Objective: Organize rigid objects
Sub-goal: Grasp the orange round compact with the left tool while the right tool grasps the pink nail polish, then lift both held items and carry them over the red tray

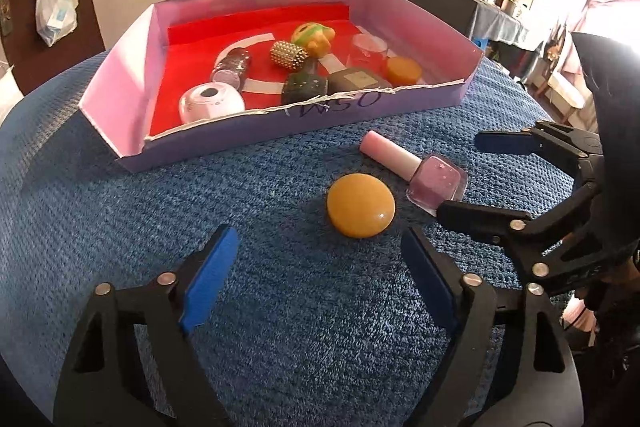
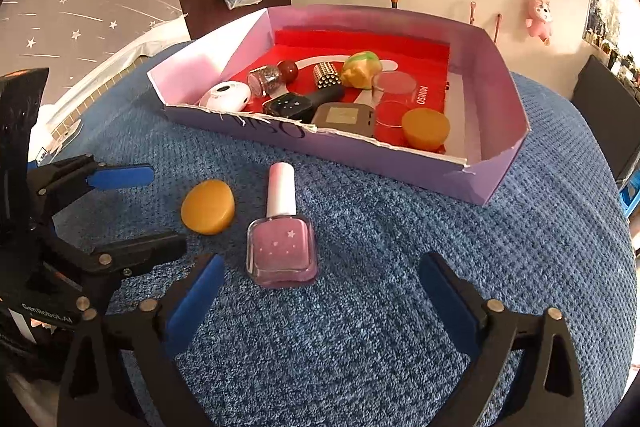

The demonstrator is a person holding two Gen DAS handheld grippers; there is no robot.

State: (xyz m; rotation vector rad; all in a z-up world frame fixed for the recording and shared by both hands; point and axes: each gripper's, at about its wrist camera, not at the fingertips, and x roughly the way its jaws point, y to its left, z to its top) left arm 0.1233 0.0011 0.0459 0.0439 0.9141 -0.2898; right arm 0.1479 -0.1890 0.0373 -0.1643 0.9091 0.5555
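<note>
Beyond both claws, at the far side of the blue cloth (image 1: 120,211), sits the lilac cardboard box (image 1: 132,67), already holding a scatter of small hard things. Between it and the claws, two pieces lie loose on the cloth: a pink nail polish bottle (image 2: 282,247) and an amber disc (image 1: 361,205), just beside one another but apart.

Straight ahead of the right claw (image 2: 320,291) lies the bottle, on its side, glass base nearest the pads and pale cap pointing away toward the box. So its long axis runs along the claw's own line, and it sits a little toward the left finger, not dead centre. The jaws stand wide with nothing between them; the bottle lies just past the tips.

Ahead of the left claw (image 1: 320,267), also spread and empty, is the disc, slightly toward its right finger. I'd judge each claw nearer to its own piece, so the right one suits the bottle.
</note>
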